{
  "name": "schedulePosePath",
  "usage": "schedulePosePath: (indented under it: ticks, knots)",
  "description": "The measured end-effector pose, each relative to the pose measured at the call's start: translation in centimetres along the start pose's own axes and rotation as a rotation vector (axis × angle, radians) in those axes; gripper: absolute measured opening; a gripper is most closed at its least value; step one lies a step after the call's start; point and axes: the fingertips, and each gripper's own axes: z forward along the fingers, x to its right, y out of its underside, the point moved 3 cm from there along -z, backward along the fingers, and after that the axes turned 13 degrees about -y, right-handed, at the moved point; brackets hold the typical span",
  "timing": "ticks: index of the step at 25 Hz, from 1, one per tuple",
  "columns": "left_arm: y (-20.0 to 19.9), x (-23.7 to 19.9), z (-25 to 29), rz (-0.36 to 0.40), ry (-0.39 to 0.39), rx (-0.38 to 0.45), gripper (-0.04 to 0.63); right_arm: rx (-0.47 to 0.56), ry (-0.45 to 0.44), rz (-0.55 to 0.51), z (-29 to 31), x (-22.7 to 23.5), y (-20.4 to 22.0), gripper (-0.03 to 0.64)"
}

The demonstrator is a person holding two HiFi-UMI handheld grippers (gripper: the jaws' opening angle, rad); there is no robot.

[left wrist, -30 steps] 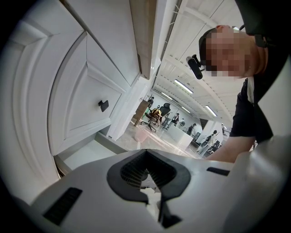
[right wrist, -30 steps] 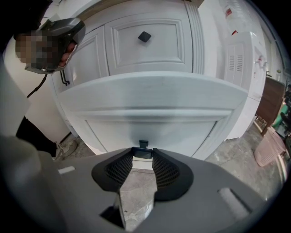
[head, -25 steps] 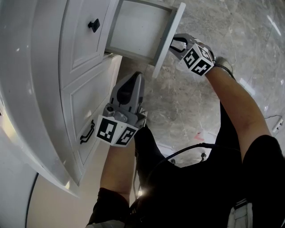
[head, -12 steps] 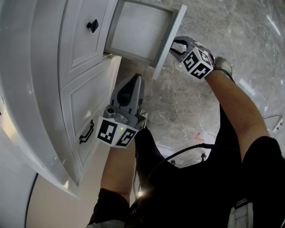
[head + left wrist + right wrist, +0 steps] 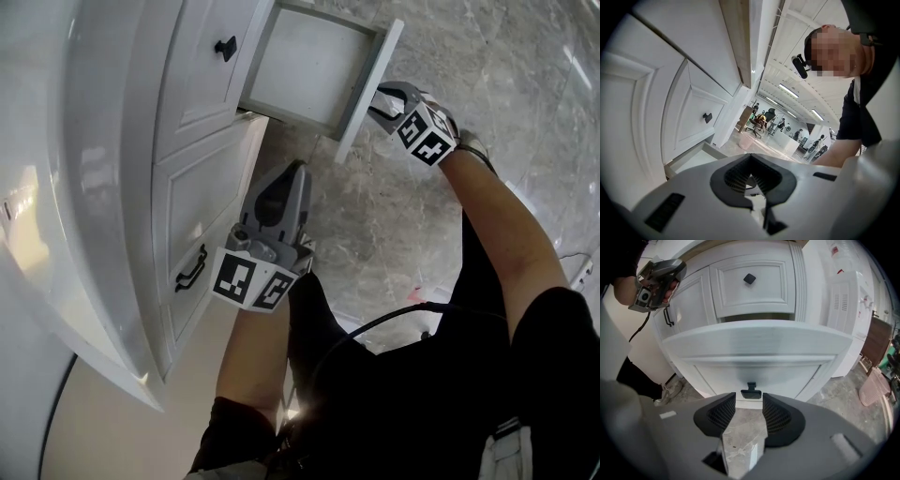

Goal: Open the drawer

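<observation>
At the left of the head view stands the white cabinet (image 5: 112, 187), its lower door carrying a dark bar handle (image 5: 190, 269) and a neighbouring shut drawer front above it showing a small black knob (image 5: 225, 47). Beside that door the left gripper (image 5: 296, 171) hangs in mid-air, touching nothing; its own view shows the two pads brought together with nothing caught between them. It sits well apart from the work, so it has no part in what comes. Further right, the drawer (image 5: 314, 66) is drawn well out of the cabinet, its bare box open to the camera and its front panel (image 5: 368, 92) standing clear of the cabinet face. The right gripper (image 5: 382, 97) is up against the outer side of that panel and is plainly the nearer hand. Seen along its jaws, the panel's long axis runs side to side, across the gap, and the drawer's own knob (image 5: 751, 393) lies dead ahead and centred at the mouth, level with the pad tips. The jaws have just been opening and now stand apart, with a sliver of space on either side of the knob, so neither pad presses on it. I judge the pull largely done: with the knob centred and free, the gripper can back straight off along its own line, away from the panel, without dragging the drawer sideways.
</observation>
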Motion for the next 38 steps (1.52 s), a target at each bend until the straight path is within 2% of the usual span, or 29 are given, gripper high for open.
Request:
schedulePosePath:
  ticks: [4,9,11,15,19,22,27,29,32,35,38]
  knots:
    - [-2.3,0.6,-2.0,0.004,-0.010,0.036,0.000,-0.057,0.017,-0.014,-2.3,-0.8,0.2,0.153]
    - [-6.4,3.7,-6.5,0.060,0.040,0.061,0.000,-0.042,0.018,0.022,-8.3,-4.2,-1.7,0.153]
    - [-8.8,4.7,-8.4,0.064,0.027,0.086,0.000,-0.024,0.007,0.014,-10.8,-5.4,-3.8,0.153]
    - [-15.1,5.6,-12.3,0.090,-0.035,0.198,0.000,0.059,-0.030,-0.073,-15.6,-6.6,-11.5,0.153]
    - [-21.4,6.4,-18.7,0.116,-0.087,0.249,0.000,0.166,-0.075,-0.133,-21.0,-10.5,-20.7,0.153]
    - [-26.0,6.1,-23.6,0.103,-0.159,0.300,0.000,0.269,-0.123,-0.194,-24.4,-13.0,-29.0,0.152]
    - [-31.8,5.3,-31.3,0.065,-0.265,0.391,0.000,0.435,-0.250,-0.314,-28.8,-17.4,-43.2,0.152]
    - [-33.7,5.3,-33.9,0.057,-0.303,0.433,0.000,0.475,-0.313,-0.370,-30.1,-19.3,-48.2,0.152]
    - [-36.0,5.4,-37.9,0.035,-0.380,0.545,0.000,0.519,-0.408,-0.440,-31.2,-22.7,-54.2,0.152]
    - [-35.5,5.6,-41.8,-0.012,-0.494,0.599,0.000,0.533,-0.507,-0.503,-31.2,-26.8,-57.7,0.152]
    - [-34.4,6.5,-45.7,-0.071,-0.576,0.654,0.000,0.478,-0.605,-0.565,-31.2,-31.3,-59.5,0.152]
